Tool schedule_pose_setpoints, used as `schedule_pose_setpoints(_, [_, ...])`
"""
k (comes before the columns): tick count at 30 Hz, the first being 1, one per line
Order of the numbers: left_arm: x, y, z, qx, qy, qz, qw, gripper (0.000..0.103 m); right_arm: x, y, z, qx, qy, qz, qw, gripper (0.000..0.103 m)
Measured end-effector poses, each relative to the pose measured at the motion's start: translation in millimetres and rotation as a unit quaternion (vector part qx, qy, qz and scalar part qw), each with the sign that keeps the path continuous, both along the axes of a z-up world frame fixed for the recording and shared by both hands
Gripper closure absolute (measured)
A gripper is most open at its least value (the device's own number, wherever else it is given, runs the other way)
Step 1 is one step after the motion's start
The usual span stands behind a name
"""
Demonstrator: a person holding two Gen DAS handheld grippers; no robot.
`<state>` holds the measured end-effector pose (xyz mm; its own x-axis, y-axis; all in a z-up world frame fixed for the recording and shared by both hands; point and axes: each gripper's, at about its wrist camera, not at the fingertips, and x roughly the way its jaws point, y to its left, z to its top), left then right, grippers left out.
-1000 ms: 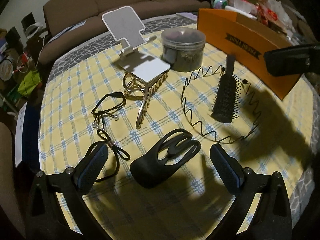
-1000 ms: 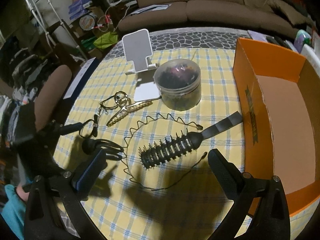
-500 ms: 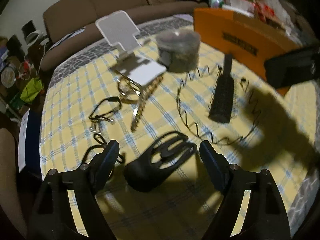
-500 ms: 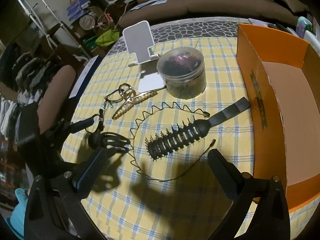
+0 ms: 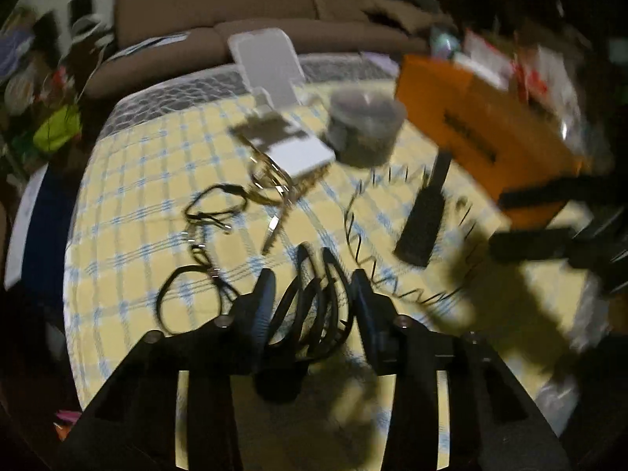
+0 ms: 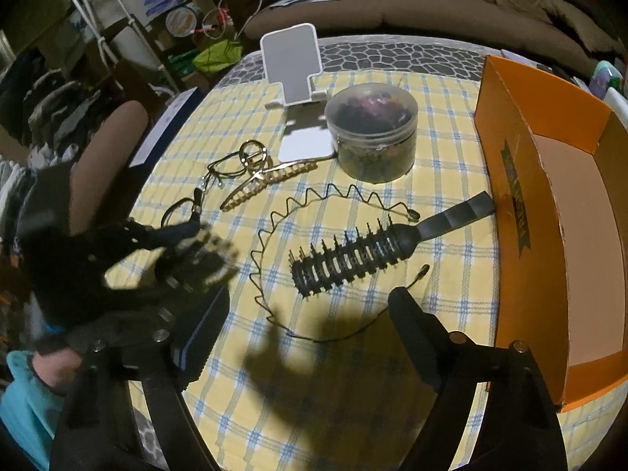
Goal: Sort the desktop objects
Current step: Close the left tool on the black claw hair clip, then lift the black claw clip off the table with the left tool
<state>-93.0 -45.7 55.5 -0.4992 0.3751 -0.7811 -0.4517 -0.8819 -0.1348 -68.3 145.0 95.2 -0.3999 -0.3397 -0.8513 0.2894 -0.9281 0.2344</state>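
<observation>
My left gripper (image 5: 316, 298) has a black hair claw clip (image 5: 302, 310) standing upright between its fingers; the jaws are closing and both pads touch the clip's sides. The right wrist view shows that same left gripper (image 6: 196, 251) blurred at the left, just above the yellow checked tablecloth (image 6: 431, 180). My right gripper (image 6: 310, 333) hangs over the cloth with its jaws closing a little and nothing between them. A black roller hairbrush (image 6: 353, 251) lies just beyond its fingertips, inside a black zigzag wire headband (image 6: 271, 219).
An orange cardboard box (image 6: 549, 235) stands open along the right edge. A clear round jar (image 6: 373, 129) and a white phone stand (image 6: 294, 66) are at the back. A gold claw clip (image 6: 267, 184) and black hair ties (image 5: 184, 298) lie on the left.
The left gripper's fingers have come together around the black claw clip, which now stands upright between them, slightly raised. The right gripper's fingers have narrowed a little.
</observation>
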Motion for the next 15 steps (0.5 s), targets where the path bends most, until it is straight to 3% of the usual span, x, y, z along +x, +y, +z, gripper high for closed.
schedule_pose_setpoints(3, [9.1, -27.7, 26.3, 0.046, 0.013, 0.028, 0.9985, 0.071, 2.0, -2.2, 3.9, -0.005, 0.002, 0.003, 1.0, 0.018])
schedule_pose_setpoints(5, [15.0, -49.5, 41.2, 0.08, 0.022, 0.047, 0.9954, 0.079, 3.5, -5.0, 7.4, -0.009, 0.006, 0.005, 1.0, 0.018])
schedule_pose_setpoints(9, [17.8, -84.9, 41.2, 0.129, 0.001, 0.084, 0.988, 0.079, 6.7, -15.4, 10.3, -0.016, 0.008, 0.013, 1.0, 0.018])
schedule_pose_setpoints(13, [10.2, -98.8, 26.6, 0.118, -0.025, 0.112, 0.9864, 0.078, 10.0, -28.7, 7.2, -0.007, 0.007, 0.024, 1.0, 0.018])
schedule_pose_setpoints(15, [4.3, -102.5, 14.0, 0.11, -0.05, 0.125, 0.9849, 0.066, 11.6, -33.7, 5.3, -0.001, 0.006, 0.028, 1.0, 0.018])
